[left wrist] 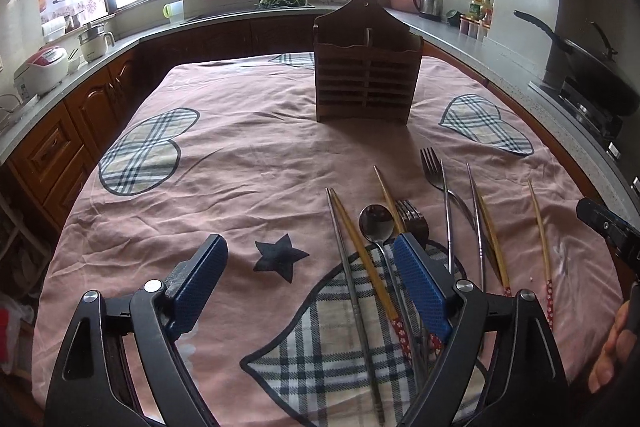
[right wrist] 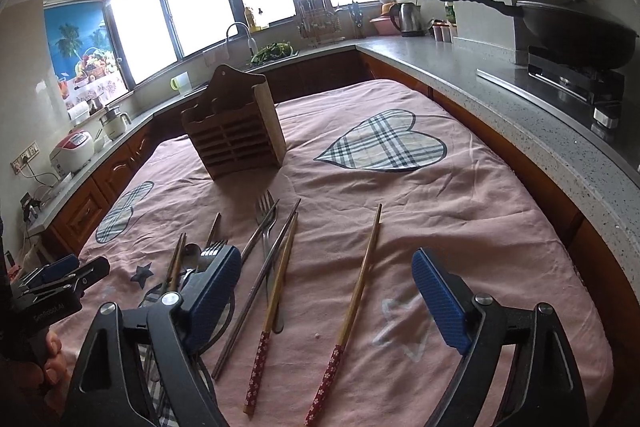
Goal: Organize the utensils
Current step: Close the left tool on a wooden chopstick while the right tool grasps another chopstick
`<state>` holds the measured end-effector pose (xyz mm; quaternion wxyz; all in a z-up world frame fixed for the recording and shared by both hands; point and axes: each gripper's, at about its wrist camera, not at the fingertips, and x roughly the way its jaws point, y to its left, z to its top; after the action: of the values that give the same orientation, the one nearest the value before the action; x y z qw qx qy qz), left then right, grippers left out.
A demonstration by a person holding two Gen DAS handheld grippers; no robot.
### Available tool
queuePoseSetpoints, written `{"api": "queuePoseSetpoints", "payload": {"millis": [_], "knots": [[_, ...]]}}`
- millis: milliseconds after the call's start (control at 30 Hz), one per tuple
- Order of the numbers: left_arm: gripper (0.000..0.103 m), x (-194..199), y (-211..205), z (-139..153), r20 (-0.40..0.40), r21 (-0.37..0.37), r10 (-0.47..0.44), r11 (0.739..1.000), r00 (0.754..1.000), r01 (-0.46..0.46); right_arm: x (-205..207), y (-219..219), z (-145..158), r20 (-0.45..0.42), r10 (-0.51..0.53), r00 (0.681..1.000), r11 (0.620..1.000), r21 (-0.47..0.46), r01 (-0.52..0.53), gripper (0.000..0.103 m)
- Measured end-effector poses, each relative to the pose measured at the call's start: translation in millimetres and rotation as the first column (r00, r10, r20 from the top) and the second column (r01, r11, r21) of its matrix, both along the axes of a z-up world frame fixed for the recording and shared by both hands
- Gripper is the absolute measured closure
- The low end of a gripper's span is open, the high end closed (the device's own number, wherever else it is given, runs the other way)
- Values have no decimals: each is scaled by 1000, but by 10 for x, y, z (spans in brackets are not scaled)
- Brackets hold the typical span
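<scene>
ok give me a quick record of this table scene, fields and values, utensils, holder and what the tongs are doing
surface: pink cloth with plaid heart patches
holder: wooden caddy, upright at the far side of the cloth, looks empty
utensils: spoon, two forks, metal and bamboo chopsticks, all lying loose on the cloth
left tongs: open, nothing held, spoon and chopsticks lie below between them
right tongs: open, nothing held, one bamboo chopstick lies below between them
progress: nothing in the caddy yet

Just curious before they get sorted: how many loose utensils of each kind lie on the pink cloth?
Bamboo chopsticks with red flowered handles: 4
Slim metal chopsticks: 3
Silver metal forks: 2
Silver metal spoon: 1
Total: 10
</scene>
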<state>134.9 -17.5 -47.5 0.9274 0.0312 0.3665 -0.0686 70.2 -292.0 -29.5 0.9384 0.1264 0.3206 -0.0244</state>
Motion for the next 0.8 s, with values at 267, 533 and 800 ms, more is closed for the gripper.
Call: {"api": "queuePoseSetpoints", "payload": {"millis": [267, 533, 800], "knots": [[36, 680, -322, -239, -166, -33, -72, 997, 984, 67, 487, -191, -266, -138, -4, 990, 999, 44, 10, 53], [51, 1127, -679, -388, -259, -8, -133, 991, 957, 135, 867, -314, -388, -237, -12, 971, 998, 50, 25, 65], [61, 1381, -826, -573, -324, 27, -144, 987, 935, 161, 1147, -360, -605, -330, -2, 944, 999, 42, 17, 83]]}}
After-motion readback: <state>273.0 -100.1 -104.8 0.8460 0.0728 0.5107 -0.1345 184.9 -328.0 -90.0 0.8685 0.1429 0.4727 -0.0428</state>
